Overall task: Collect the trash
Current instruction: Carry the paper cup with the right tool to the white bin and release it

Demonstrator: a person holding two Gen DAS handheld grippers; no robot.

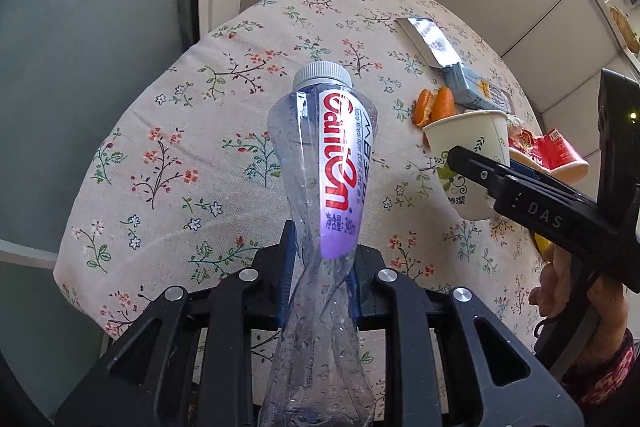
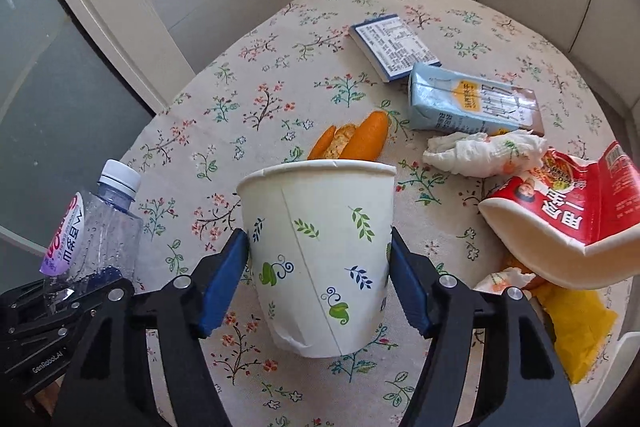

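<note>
My left gripper [image 1: 320, 263] is shut on a crushed clear plastic bottle [image 1: 320, 163] with a red and white label and a white cap, held above the table. The bottle also shows in the right wrist view [image 2: 100, 223] at the lower left. My right gripper [image 2: 320, 279] is shut on a white paper cup [image 2: 320, 255] with green leaf prints, held upright above the table. The cup also shows in the left wrist view [image 1: 472, 155], with the right gripper [image 1: 468, 163] on it.
On the floral tablecloth [image 2: 248, 99] lie orange peel [image 2: 352, 141], a light blue drink carton [image 2: 468, 103], a small blue box [image 2: 394, 47], crumpled tissue [image 2: 484, 153], a red and white instant noodle bowl [image 2: 568, 227] and a yellow wrapper [image 2: 576, 331]. Walls stand behind the table.
</note>
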